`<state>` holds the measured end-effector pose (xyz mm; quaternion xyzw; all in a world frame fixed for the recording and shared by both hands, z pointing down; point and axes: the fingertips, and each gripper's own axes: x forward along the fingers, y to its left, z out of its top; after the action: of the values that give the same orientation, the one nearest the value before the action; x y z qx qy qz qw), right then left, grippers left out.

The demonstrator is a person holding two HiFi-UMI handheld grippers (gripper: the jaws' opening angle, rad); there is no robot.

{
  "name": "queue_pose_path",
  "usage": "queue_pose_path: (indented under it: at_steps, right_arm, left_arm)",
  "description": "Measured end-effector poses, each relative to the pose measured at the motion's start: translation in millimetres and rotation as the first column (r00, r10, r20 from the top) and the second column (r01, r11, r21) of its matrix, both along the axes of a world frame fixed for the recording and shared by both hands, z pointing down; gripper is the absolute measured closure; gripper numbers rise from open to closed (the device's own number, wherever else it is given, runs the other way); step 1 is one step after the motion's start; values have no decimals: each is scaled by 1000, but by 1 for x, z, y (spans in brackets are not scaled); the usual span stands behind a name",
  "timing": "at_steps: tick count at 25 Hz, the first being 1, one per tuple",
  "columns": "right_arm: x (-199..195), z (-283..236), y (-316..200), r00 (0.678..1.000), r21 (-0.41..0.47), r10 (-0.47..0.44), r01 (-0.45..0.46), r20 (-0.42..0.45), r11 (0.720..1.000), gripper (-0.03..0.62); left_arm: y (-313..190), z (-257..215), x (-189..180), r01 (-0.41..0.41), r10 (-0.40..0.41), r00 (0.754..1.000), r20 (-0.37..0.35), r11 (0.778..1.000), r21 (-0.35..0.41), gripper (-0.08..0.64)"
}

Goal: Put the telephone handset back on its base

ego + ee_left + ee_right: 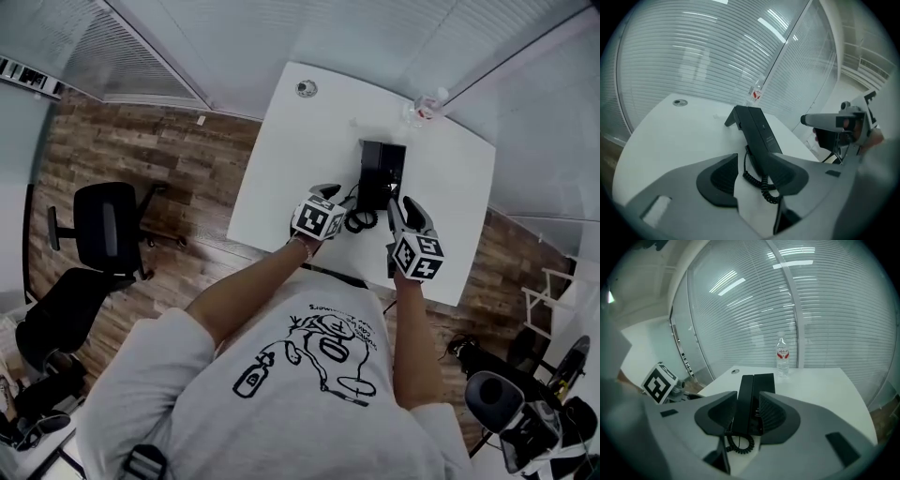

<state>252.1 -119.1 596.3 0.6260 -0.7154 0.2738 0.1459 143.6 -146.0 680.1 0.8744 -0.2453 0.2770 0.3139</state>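
A black telephone (382,171) stands on the white table (450,187). Its handset (743,401) lies along the left side of the base (765,383), and the coiled cord (359,221) curls at the near end. My left gripper (327,195) hovers just left of the phone's near end, open, with only the cord (764,185) and phone (757,131) seen beyond its gap. To the phone's near right my right gripper (400,214) is open as well; the phone shows through its gap, and the pads do not press on it.
A clear water bottle (427,106) stands at the table's far edge, and a round cable grommet (306,89) sits at the far left corner. Black office chairs (103,225) stand on the wooden floor to the left. Glass walls with blinds enclose the table's far side.
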Motion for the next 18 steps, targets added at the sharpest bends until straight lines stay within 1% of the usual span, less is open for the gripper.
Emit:
queue_pose_path:
  at_steps: [5,10,14,18]
  right_arm:
    - [5,-43,1,997,76,-72,75,-42,994,468]
    - [10,-96,6,991,149,-113,123,-71,981,482]
    - [12,-146,13,985,212,-143,161,-97,964,494]
    - [9,-190,22,977,275,-172,200,-124,940,505]
  left_arm:
    - [-3,-52,-5,35,-28,997,-75,996,85,367]
    - [-3,-114,-3,61,-36,989,-146,984,169,371]
    - [0,-169,2,69,-18,979,-204,967,245,380]
    - [5,-219,8,85,1,964,-266,947,310,399]
